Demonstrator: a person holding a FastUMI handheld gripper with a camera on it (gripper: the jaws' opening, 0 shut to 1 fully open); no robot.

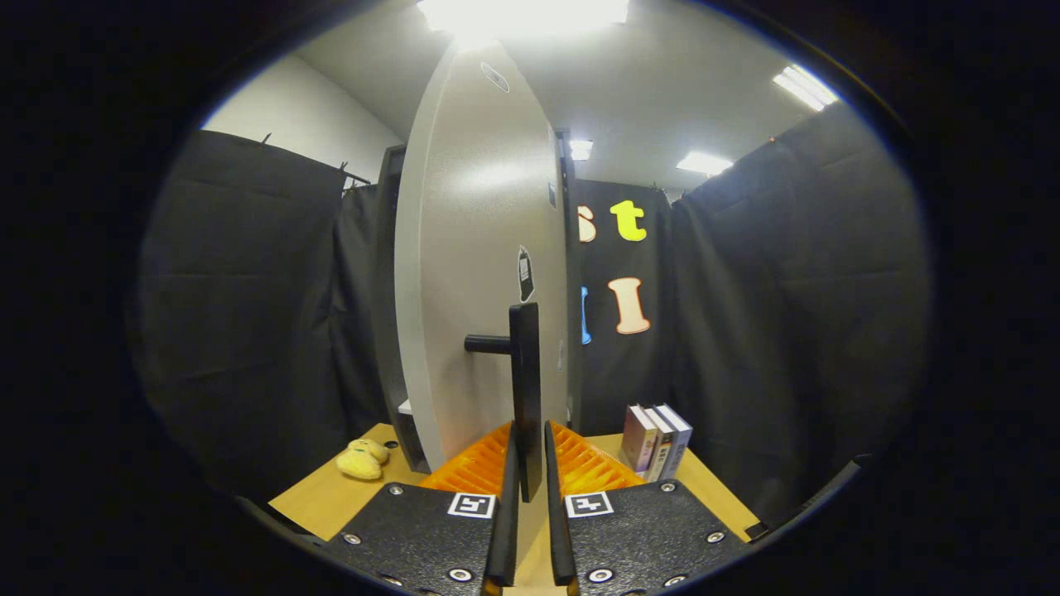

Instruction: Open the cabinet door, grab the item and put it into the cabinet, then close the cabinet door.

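The cabinet door (pixel 472 273), a tall grey panel, stands swung out edge-on right in front of me. Its black vertical handle (pixel 525 372) juts from the door on a short stub. The handle's lower end sits between my fingers, and my gripper (pixel 531 434) is shut on it, with both fingers pressed against the bar. Left of the door the dark cabinet frame (pixel 387 281) shows, with a white shelf edge (pixel 405 406) low inside. A small yellow plush toy (pixel 362 460) lies on the wooden table (pixel 331 497), left of the fingers and in front of the cabinet.
A few upright books (pixel 657 439) stand on the table just right of the fingers. Black booth cloth (pixel 795 314) closes in on the right, the left and behind the cabinet. The table's front edge lies close below the gripper.
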